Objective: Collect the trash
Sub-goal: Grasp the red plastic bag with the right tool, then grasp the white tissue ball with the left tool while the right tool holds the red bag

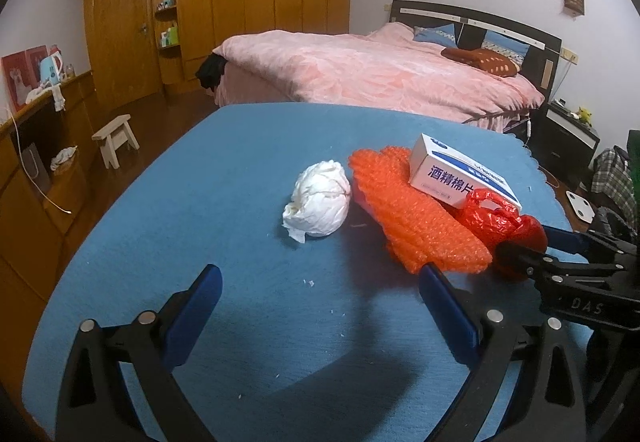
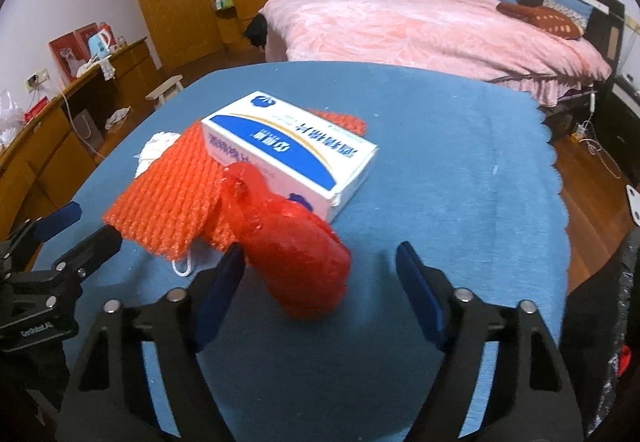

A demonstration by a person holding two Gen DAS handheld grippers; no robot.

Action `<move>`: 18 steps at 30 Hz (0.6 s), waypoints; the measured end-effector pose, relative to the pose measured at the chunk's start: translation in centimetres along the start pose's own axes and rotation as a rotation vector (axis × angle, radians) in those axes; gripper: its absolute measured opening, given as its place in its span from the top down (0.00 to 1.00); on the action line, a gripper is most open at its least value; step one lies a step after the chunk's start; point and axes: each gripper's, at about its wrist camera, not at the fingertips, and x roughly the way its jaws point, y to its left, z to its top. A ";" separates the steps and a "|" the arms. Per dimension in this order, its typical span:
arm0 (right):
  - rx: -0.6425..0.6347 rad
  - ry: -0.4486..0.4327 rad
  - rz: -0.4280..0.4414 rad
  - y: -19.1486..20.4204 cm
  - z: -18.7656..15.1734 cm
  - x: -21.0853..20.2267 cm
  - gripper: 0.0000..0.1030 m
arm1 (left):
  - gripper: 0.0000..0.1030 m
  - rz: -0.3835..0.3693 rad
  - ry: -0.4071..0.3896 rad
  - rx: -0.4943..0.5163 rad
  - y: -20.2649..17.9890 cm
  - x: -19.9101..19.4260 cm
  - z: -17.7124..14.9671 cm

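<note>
Both tools (image 1: 320, 292) (image 2: 318, 270) angled downward, agape

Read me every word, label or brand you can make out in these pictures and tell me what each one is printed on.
"酒精棉片": large blue characters on the side of the white box, which lies on the orange mesh wrap.
"DAS": on the body of the right hand-held gripper, seen from the left wrist view.
"GenRobot.AI": on the body of the left hand-held gripper, seen from the right wrist view.
Smaller print on the box: too small and blurred to read.
</note>
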 end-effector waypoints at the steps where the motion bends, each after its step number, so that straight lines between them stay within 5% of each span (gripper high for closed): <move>1: -0.003 0.004 0.007 0.1 0.0 0.0 0.39 | 0.06 0.000 0.001 -0.002 0.0 0.0 0.0; 5: -0.006 0.017 0.063 0.8 -0.2 -0.1 0.61 | 0.06 -0.005 0.002 -0.013 0.3 0.0 0.0; 18: 0.058 -0.019 0.028 -1.0 -1.9 -3.9 0.63 | 0.06 0.003 -0.024 0.004 1.4 -1.3 0.3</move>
